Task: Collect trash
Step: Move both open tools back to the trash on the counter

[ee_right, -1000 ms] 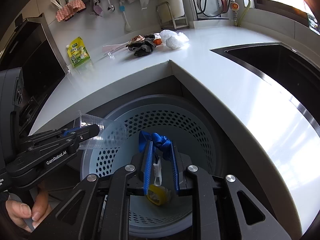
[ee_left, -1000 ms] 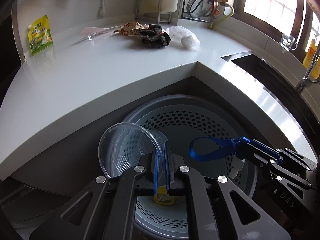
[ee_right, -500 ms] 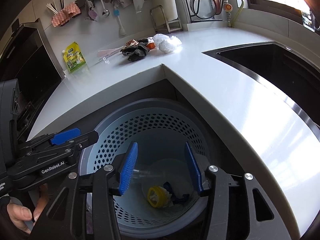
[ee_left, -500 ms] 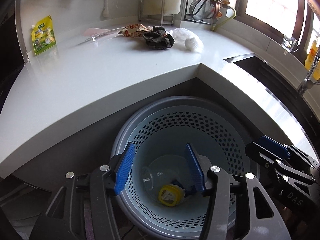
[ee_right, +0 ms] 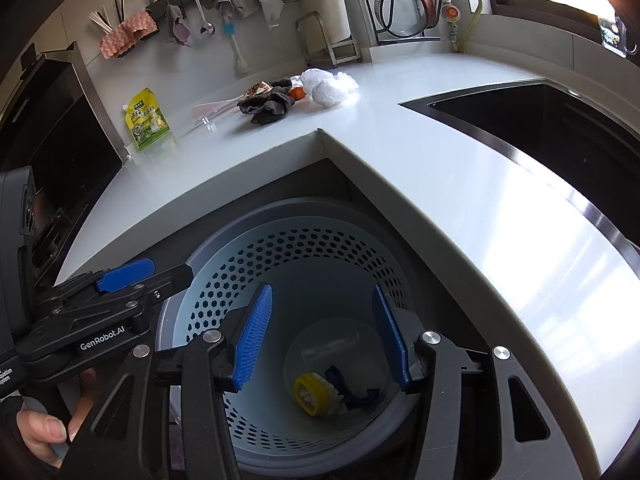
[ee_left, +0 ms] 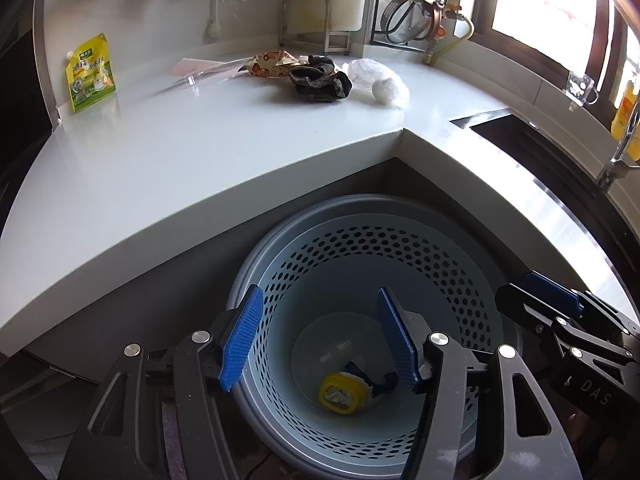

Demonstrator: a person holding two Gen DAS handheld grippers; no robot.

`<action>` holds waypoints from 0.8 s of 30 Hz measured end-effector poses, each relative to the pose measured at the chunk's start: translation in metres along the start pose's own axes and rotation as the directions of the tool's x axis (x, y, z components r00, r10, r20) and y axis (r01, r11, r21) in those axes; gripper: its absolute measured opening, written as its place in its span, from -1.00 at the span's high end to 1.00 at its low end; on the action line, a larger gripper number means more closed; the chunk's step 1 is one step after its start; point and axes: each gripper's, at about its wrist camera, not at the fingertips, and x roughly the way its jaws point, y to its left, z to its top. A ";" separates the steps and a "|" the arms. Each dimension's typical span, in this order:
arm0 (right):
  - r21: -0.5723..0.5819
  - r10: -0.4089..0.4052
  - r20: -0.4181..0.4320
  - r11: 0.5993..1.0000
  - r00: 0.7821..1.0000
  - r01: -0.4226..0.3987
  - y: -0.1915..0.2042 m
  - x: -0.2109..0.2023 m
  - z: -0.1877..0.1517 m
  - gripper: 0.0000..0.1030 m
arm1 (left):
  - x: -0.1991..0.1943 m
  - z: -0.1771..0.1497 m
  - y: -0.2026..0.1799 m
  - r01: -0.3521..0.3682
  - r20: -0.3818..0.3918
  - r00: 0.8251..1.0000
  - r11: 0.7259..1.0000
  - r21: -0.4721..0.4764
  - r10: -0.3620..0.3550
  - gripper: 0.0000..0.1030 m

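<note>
On counter, twelve o'clock from both tongs, well apart: wrapper (ee_left: pixel 266 65), dark rag (ee_left: pixel 320 84), white bag (ee_left: pixel 378 82), strung left to right. Left gripper (ee_left: pixel 320 340) and right gripper (ee_right: pixel 322 340): jaws apart, empty, over bin (ee_left: pixel 440 248); right likely nearer.

Glossy white countertop (ee_left: pixel 200 152); perforated matt plastic bin (ee_left: pixel 440 264).

Left tool (ee_left: pixel 320 336) pointed steeply down, jaws spread wide, nothing btwn blue pads (ee_left: pixel 242 338). Right tool (ee_right: pixel 322 336) same: angled down, jaws wide apart, empty. Both side by side, close, not touching. Bare hand (ee_right: pixel 48 426) wrapped round left tool's grip, thumb & fingertips visible.
</note>
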 end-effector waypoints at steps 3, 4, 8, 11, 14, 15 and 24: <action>-0.002 0.001 0.003 1.000 1.000 -0.001 0.001 0.000 0.000 0.00 | -0.001 0.000 0.001 -0.004 0.004 1.000 1.000 0.000 0.004 -0.18; -0.003 0.001 0.006 1.000 1.000 -0.001 0.001 0.000 0.000 0.00 | -0.002 -0.001 0.002 -0.007 0.007 1.000 1.000 0.001 0.007 -0.22; -0.002 -0.007 0.025 1.000 1.000 0.007 0.000 -0.001 0.001 -0.04 | -0.009 0.001 0.003 -0.040 0.052 0.998 0.999 0.007 0.040 -0.55; -0.005 -0.013 0.041 1.000 0.999 0.013 0.000 -0.002 0.002 -0.06 | -0.018 0.004 0.006 -0.053 0.100 0.994 0.999 0.002 0.053 -0.67; -0.012 -0.022 0.058 1.000 0.998 0.023 0.001 -0.004 0.005 -0.11 | -0.027 0.010 0.008 -0.078 0.146 0.986 0.997 0.002 0.077 -0.76; -0.015 -0.025 0.064 1.000 0.998 0.026 0.001 -0.004 0.007 -0.13 | -0.029 0.012 0.008 -0.088 0.160 0.983 0.996 0.005 0.086 -0.78; -0.064 -0.028 0.153 0.997 0.988 0.038 0.002 -0.016 0.050 -0.33 | -0.041 0.045 0.023 -0.104 0.230 0.967 0.994 -0.043 0.111 -0.86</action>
